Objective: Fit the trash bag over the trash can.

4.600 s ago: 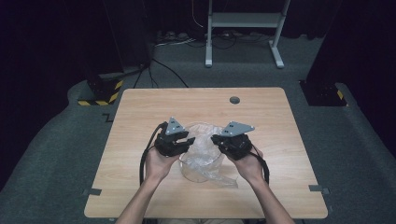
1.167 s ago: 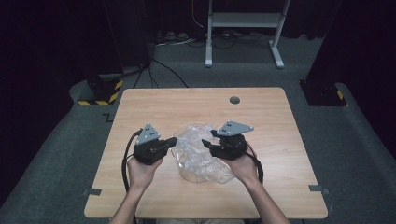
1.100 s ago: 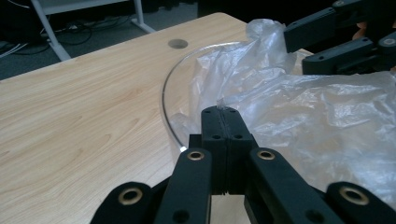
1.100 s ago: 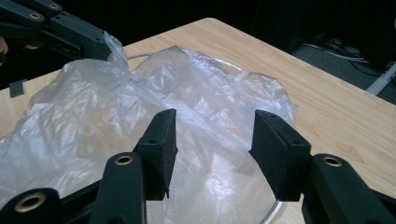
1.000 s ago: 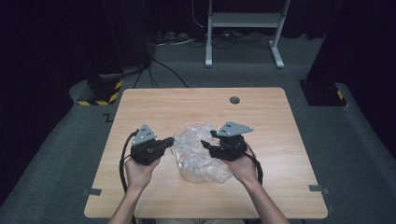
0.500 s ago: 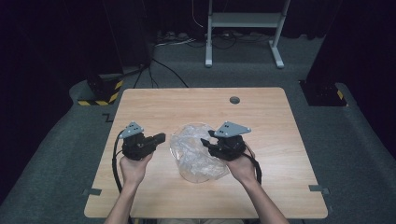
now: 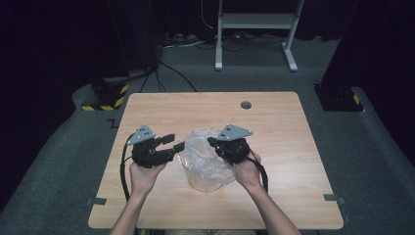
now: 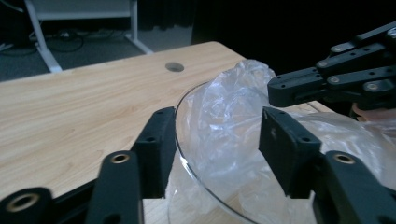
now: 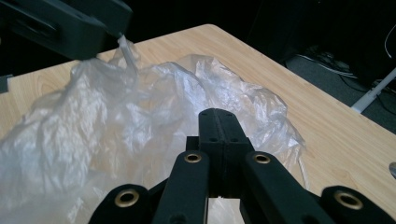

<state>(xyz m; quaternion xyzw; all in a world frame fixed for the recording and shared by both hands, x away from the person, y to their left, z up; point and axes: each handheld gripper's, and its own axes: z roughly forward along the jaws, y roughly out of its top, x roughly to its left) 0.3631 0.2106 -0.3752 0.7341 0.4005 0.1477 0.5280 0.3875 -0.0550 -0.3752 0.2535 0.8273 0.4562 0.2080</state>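
At the centre of the high view, on the wooden table (image 7: 274, 127), a clear plastic bag (image 7: 205, 159) lies crumpled between the two tongs; the right gripper (image 9: 218, 122) has its jaws pressed together, apparently pinching a fold of film, though the film between them is hidden; the left gripper (image 8: 215, 140) stands spread, one jaw either side of the bag's rim at lower centre of its own view. The likely trouble is slippage: thin, slick film could slide out of the right pinch if tugged; the left jaws might close on air or on several layers, so the mouth would not open.
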